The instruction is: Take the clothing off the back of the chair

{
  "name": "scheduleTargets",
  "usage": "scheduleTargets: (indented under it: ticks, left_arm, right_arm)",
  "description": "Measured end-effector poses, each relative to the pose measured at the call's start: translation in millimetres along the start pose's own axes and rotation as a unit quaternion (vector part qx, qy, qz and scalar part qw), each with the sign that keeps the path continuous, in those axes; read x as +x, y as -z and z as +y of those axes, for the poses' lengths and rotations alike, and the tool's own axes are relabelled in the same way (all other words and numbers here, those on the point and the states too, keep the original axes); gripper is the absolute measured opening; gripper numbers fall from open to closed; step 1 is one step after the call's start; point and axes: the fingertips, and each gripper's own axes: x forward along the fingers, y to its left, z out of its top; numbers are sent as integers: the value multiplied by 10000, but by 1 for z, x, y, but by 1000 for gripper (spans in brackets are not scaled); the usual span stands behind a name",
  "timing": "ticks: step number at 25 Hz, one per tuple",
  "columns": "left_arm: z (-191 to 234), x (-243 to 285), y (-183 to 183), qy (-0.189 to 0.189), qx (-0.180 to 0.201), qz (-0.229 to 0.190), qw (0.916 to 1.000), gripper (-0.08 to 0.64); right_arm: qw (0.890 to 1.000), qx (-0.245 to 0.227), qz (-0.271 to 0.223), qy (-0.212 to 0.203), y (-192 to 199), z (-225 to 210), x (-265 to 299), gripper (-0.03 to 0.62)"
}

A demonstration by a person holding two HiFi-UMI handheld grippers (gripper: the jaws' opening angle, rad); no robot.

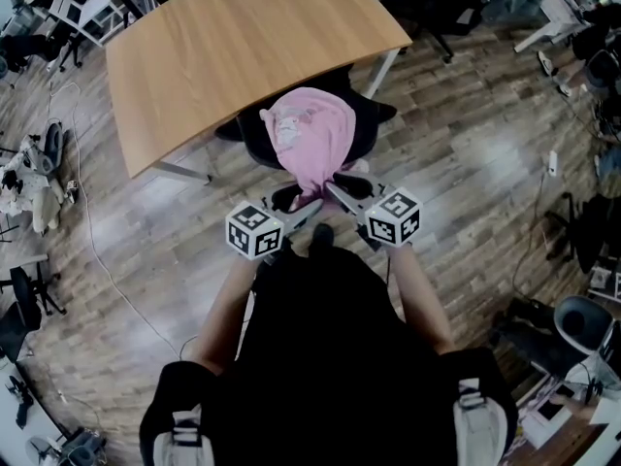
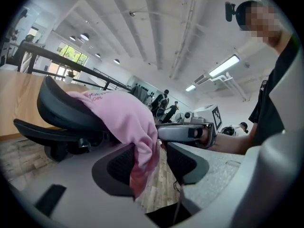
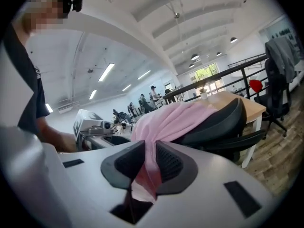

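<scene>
A pink garment [image 1: 312, 134] is draped over the back of a black office chair [image 1: 374, 122] pushed under a wooden desk. My left gripper [image 1: 299, 205] is at the garment's lower hem. In the left gripper view its jaws [image 2: 151, 150] stand wide; the pink cloth [image 2: 124, 114] hangs between them against one pad, clear of the other. My right gripper [image 1: 342, 184] is close beside it. In the right gripper view its jaws [image 3: 151, 158] are narrow and pinch a fold of the garment [image 3: 176, 120], which runs up over the chair back [image 3: 223, 122].
The wooden desk [image 1: 243, 37] stands just beyond the chair, on white legs. A cable [image 1: 92, 231] trails over the wood floor at the left. Equipment and other chairs crowd the left edge [image 1: 29, 178] and the right side [image 1: 582, 226].
</scene>
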Motion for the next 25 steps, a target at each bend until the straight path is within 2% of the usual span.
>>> scheduleTargets:
  ticks: [3, 7, 8, 12, 14, 20, 25]
  left_arm:
    - [7, -2, 6, -106, 58, 67, 9999, 210]
    - [24, -13, 4, -520, 195, 10, 9985, 210]
    - [28, -16, 4, -602, 188, -11, 9980, 210]
    - [43, -31, -6, -819, 31, -284, 9962, 213]
    - [48, -34, -10, -833, -20, -326, 9960, 215]
    - [45, -19, -17, -653, 91, -111, 9978, 217]
    - [44, -7, -19, -546, 59, -3, 9985, 217]
  right_arm:
    - [9997, -153, 149, -87, 7, 0, 0, 93]
    - [9995, -232, 193, 41, 10, -6, 0, 210]
    - [9995, -215, 212, 86, 10, -8, -2, 216]
    - [9997, 71, 197, 133, 14, -19, -8, 225]
    - [9997, 65, 239, 89, 14, -19, -4, 228]
    - [9983, -283, 494, -82, 9, -9, 10, 218]
    - [9977, -287, 537, -306, 6, -8, 15, 169]
